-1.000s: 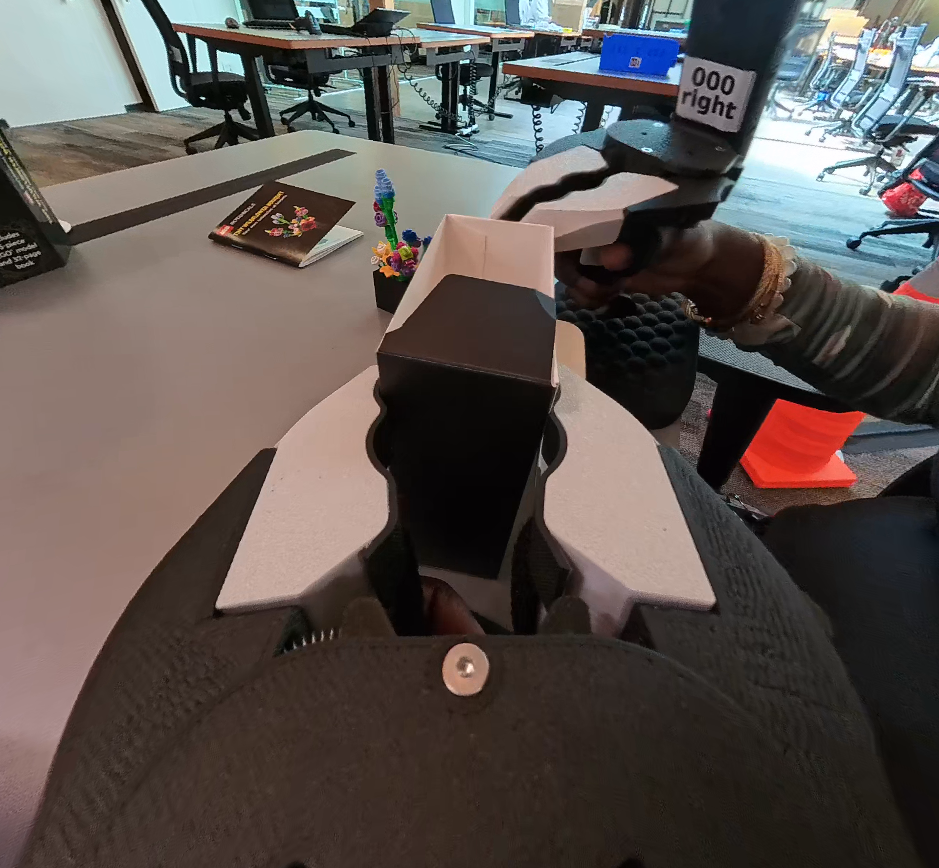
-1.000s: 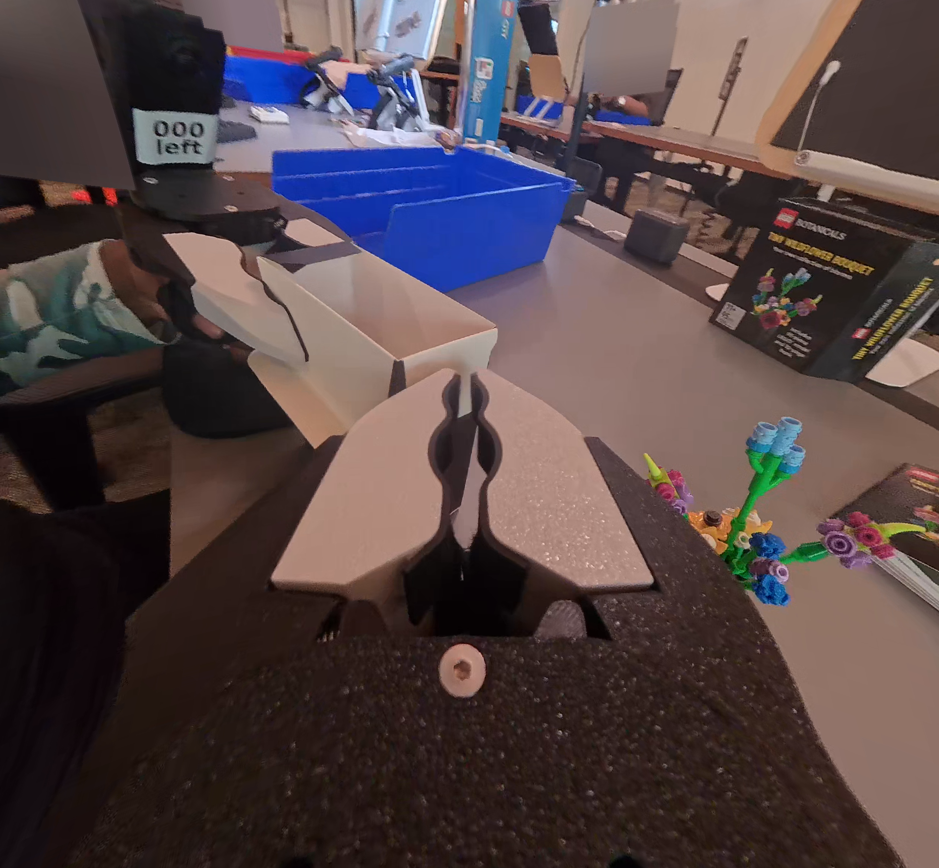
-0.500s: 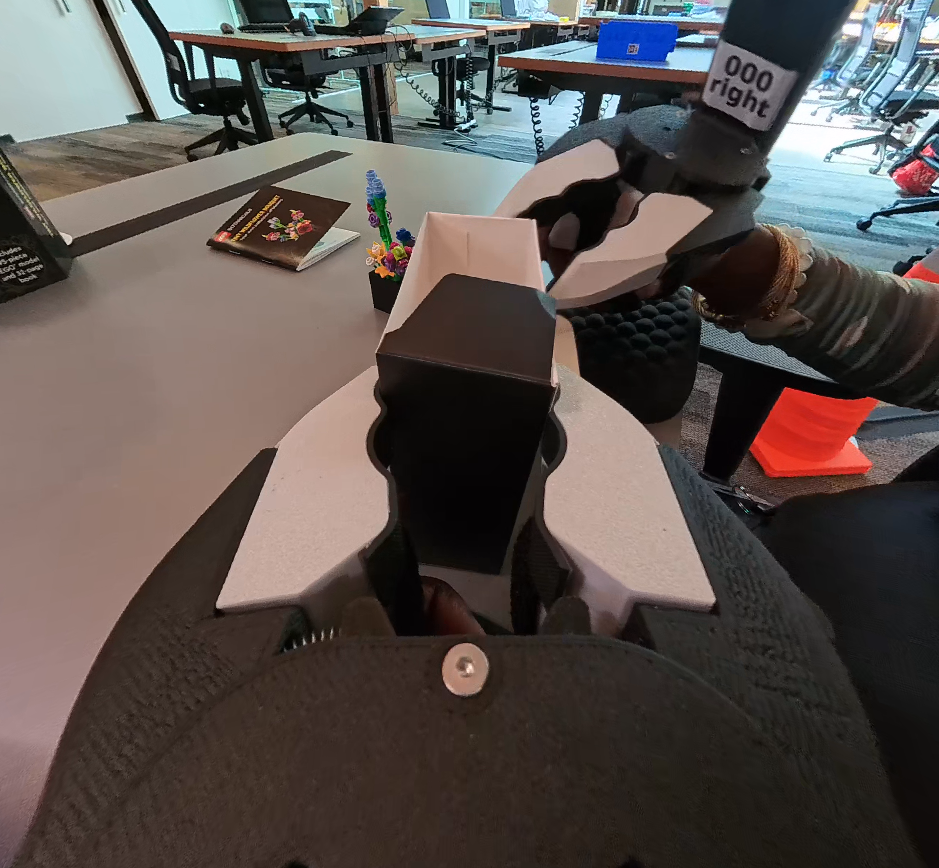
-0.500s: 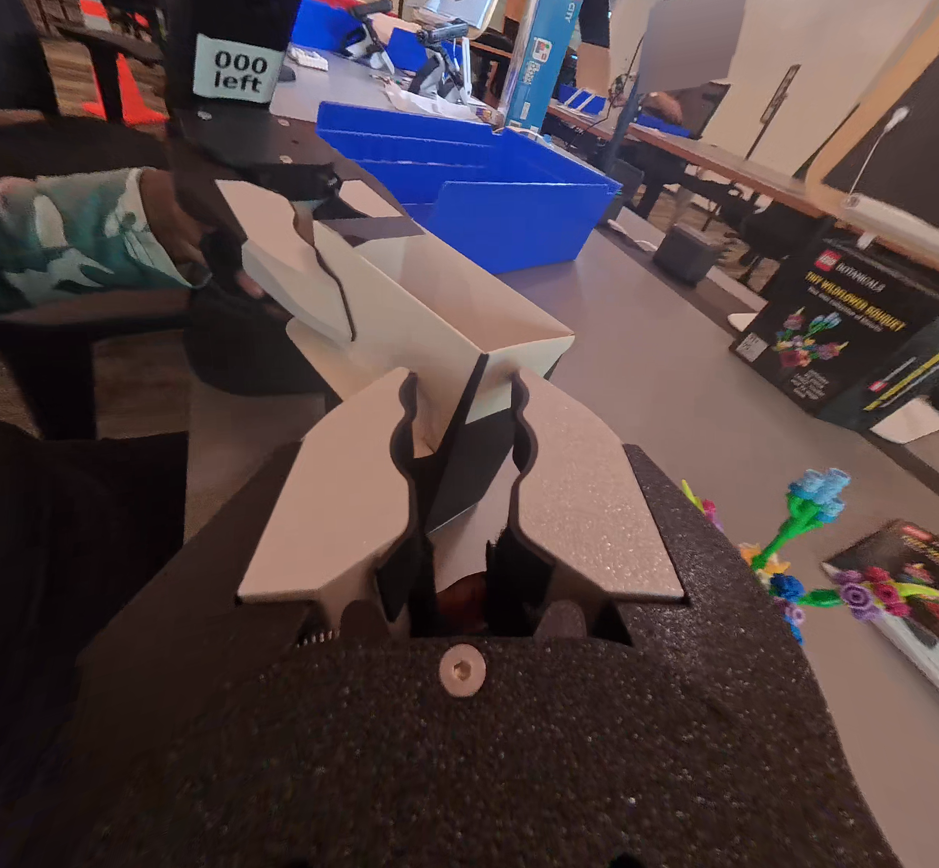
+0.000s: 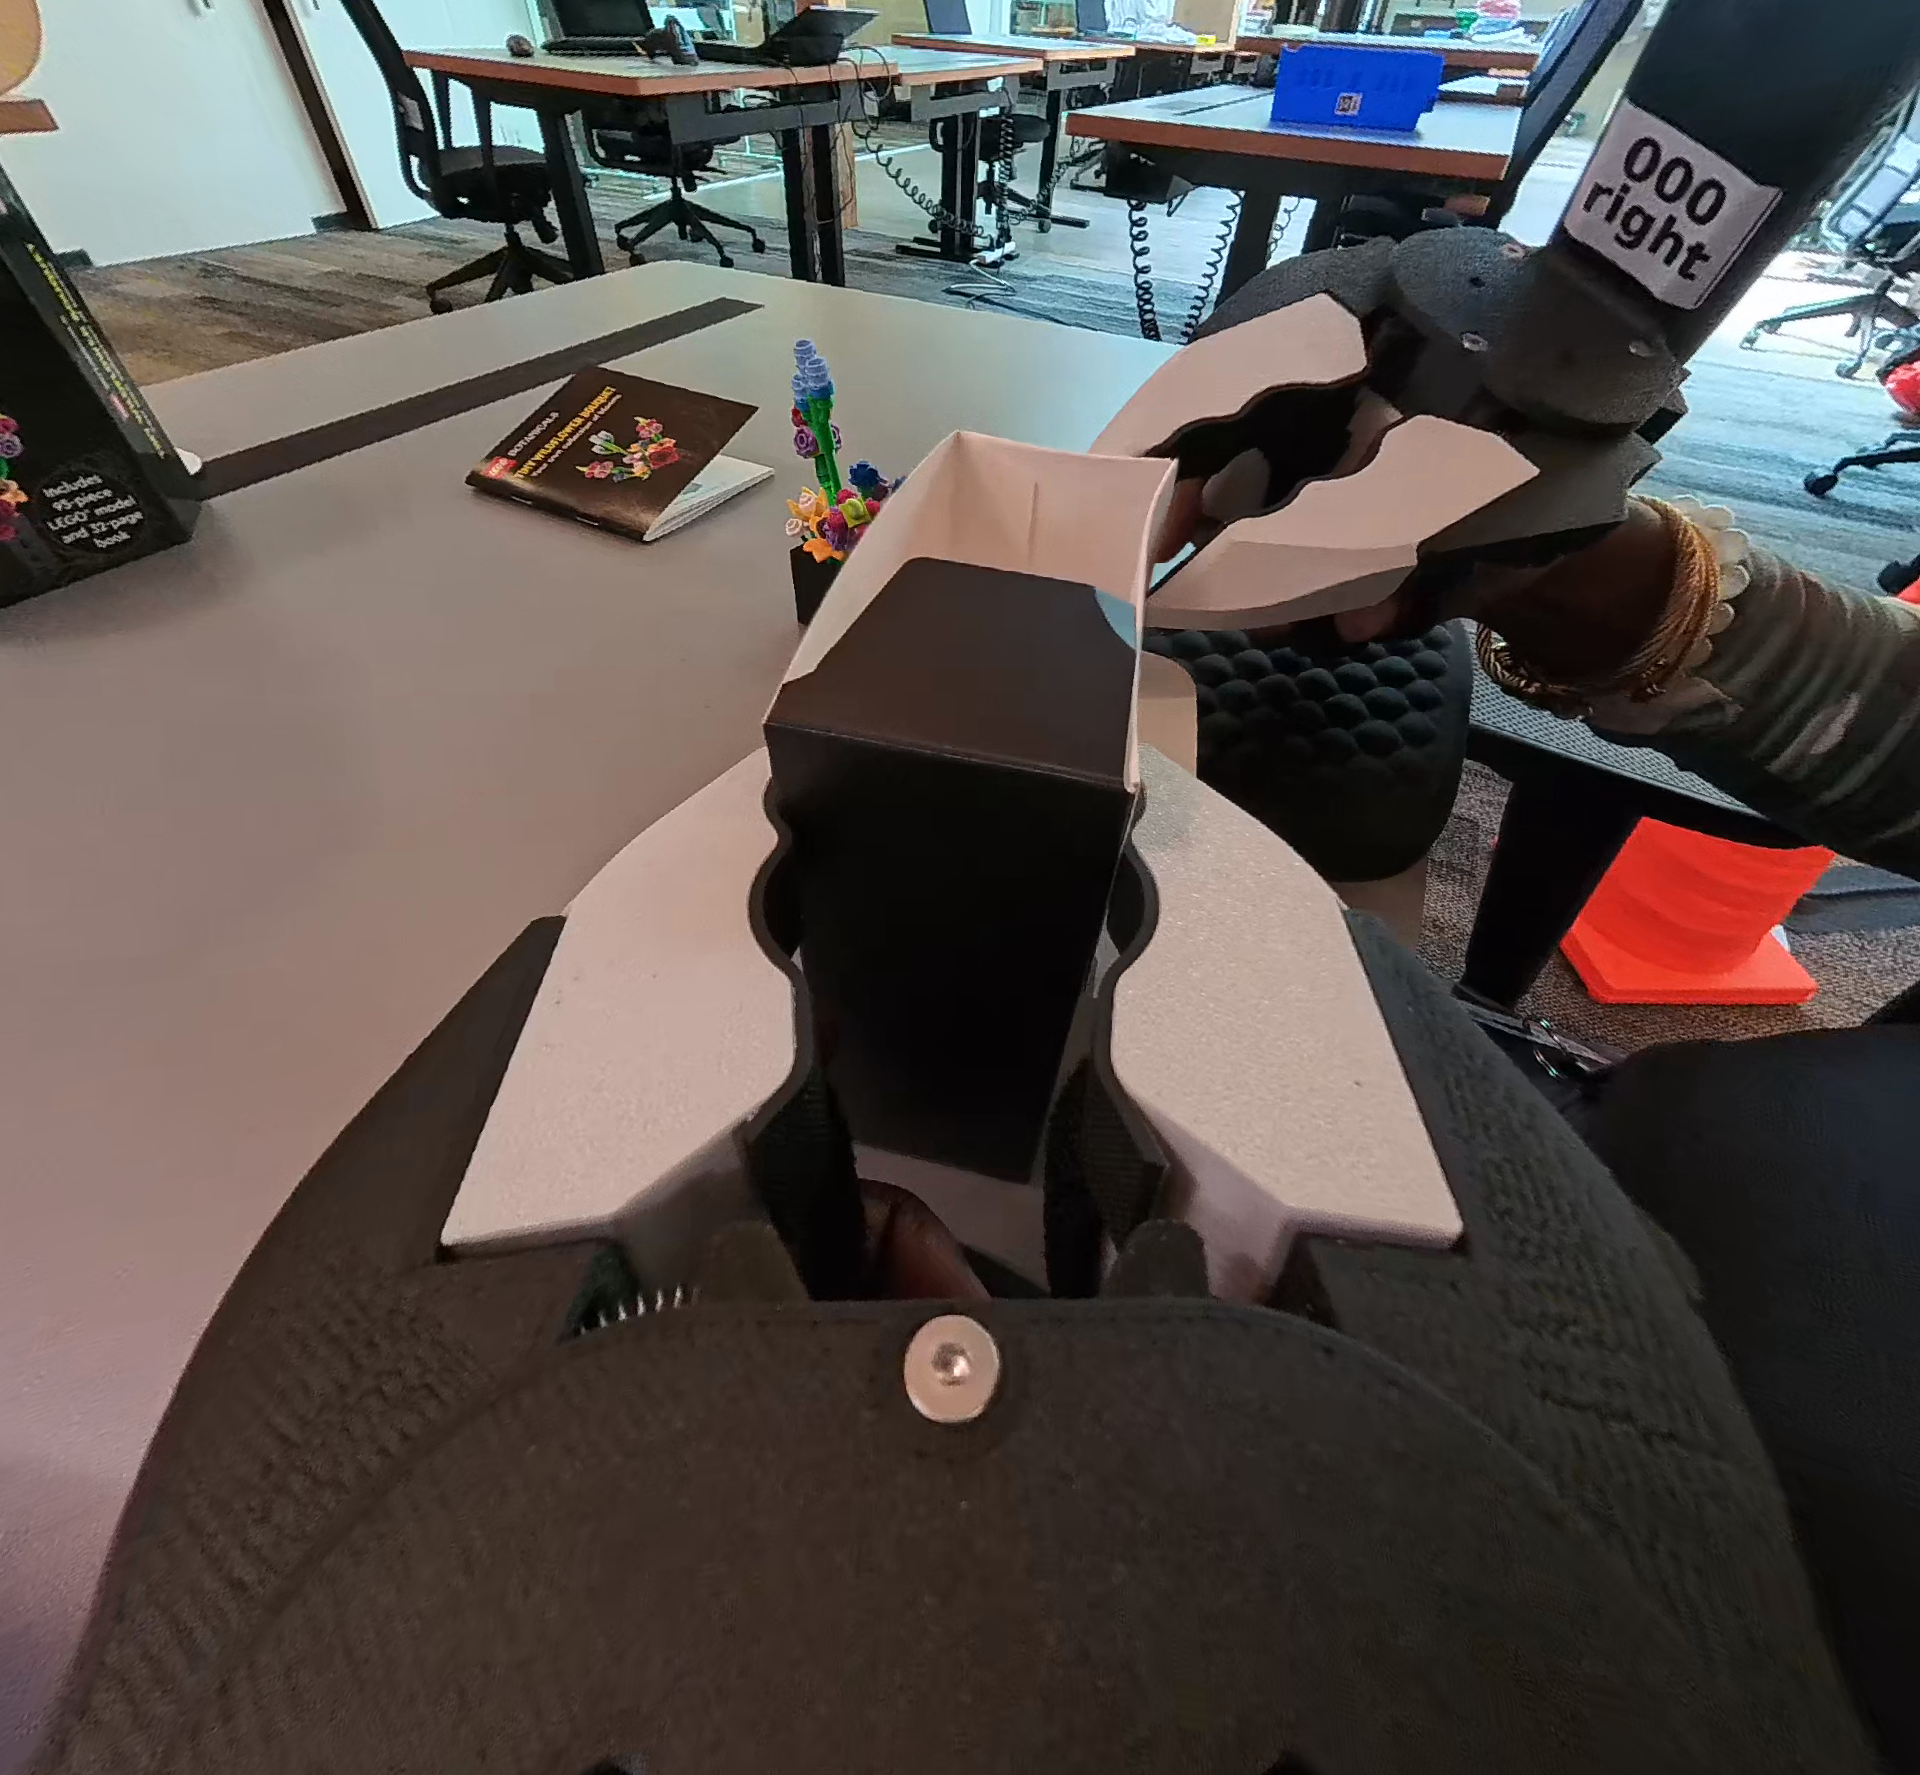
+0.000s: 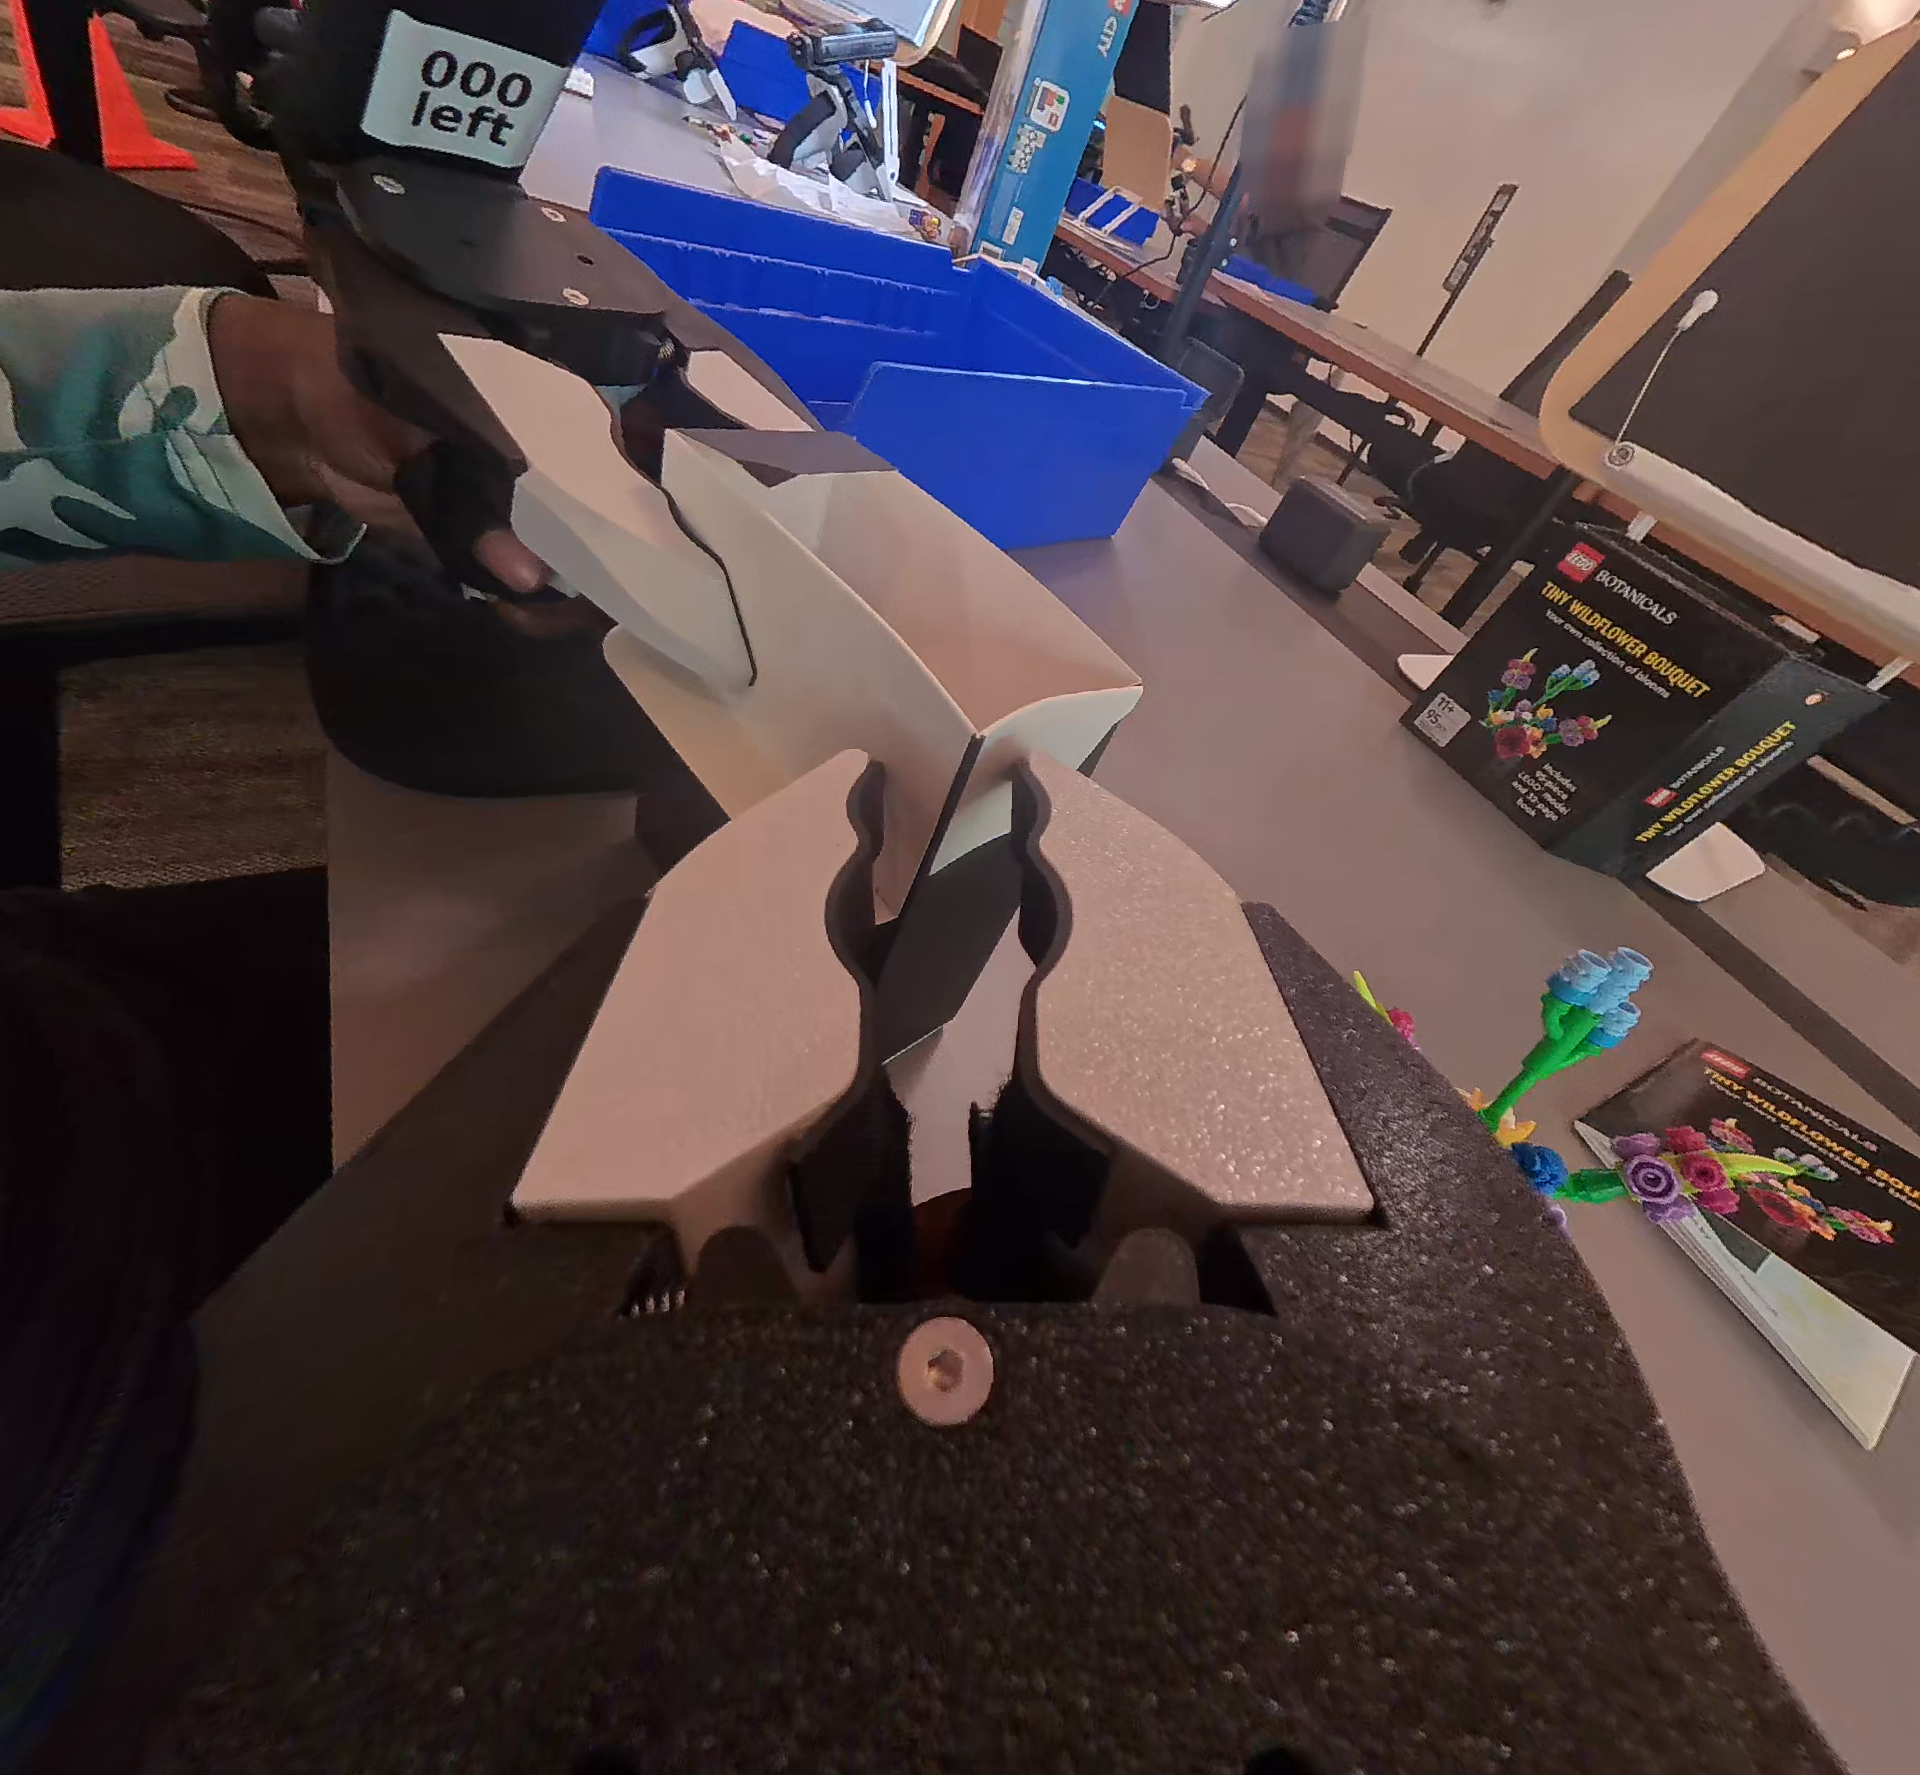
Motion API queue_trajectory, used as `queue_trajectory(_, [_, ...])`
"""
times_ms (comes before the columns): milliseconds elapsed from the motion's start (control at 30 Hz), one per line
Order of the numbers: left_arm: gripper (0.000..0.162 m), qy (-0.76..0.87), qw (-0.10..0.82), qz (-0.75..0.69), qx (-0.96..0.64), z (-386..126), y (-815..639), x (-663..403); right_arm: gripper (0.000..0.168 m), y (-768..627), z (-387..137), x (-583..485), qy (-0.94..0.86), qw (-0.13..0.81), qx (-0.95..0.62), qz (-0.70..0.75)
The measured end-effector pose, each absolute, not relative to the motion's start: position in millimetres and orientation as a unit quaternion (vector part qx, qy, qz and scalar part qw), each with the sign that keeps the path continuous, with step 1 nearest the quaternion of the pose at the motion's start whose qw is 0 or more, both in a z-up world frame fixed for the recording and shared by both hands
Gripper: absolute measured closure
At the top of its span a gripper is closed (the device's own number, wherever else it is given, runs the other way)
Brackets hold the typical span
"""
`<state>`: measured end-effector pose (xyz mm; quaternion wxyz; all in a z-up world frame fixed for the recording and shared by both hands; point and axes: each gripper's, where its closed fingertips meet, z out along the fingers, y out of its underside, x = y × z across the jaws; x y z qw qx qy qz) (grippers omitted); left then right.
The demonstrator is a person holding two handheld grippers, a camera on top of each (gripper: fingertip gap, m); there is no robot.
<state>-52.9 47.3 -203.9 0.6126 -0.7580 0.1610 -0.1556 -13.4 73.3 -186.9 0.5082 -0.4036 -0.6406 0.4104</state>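
My left gripper (image 5: 951, 780) is shut on a black carton (image 5: 945, 894) with a white inside, held above the grey table (image 5: 312, 738) with its open end pointing away. My right gripper (image 5: 1132, 530) is open at the carton's far right corner. In the right wrist view, the right gripper (image 6: 945, 769) has its fingers apart with the carton's black-and-white flap (image 6: 956, 873) slanting between them. The carton's white inside (image 6: 935, 603) and one of the left gripper's fingers (image 6: 623, 530) show beyond it. A small toy-brick flower bouquet (image 5: 826, 489) stands on the table just past the carton.
A booklet (image 5: 623, 447) lies behind the bouquet, and a black retail box (image 5: 62, 437) stands at the left. A blue bin (image 6: 935, 375) sits on the table beyond the carton. Off the table edge are a black textured stool (image 5: 1309, 717) and an orange cone (image 5: 1694, 915).
My right gripper was shut on the carton's flap one second ago; its fingers have since opened and the flap sits loose between them. The left gripper has kept its hold.
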Motion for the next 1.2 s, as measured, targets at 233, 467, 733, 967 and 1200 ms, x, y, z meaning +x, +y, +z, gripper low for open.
queue_trajectory(233, [0.100,0.159,0.610,-0.153,-0.761,-203.6,47.6,-54.2,0.145,71.5,-185.3,-8.9,-0.627,0.531,-0.404,0.402])
queue_trajectory(467, [0.105,0.198,0.607,-0.164,-0.752,-203.4,41.9,-45.7,0.141,69.1,-183.3,-5.0,-0.637,0.509,-0.396,0.422])
queue_trajectory(733, [0.105,0.235,0.599,-0.169,-0.746,-203.8,39.1,-40.7,0.074,68.3,-184.2,0.5,-0.698,0.412,-0.373,0.451])
queue_trajectory(967, [0.105,0.302,0.595,-0.164,-0.727,-203.8,34.9,-33.5,0.041,63.4,-155.0,-2.1,-0.748,0.353,-0.326,0.458])
queue_trajectory(1200, [0.105,0.298,0.597,-0.175,-0.724,-203.8,36.8,-34.5,0.021,57.7,-204.3,-35.6,-0.781,0.292,-0.355,0.422])
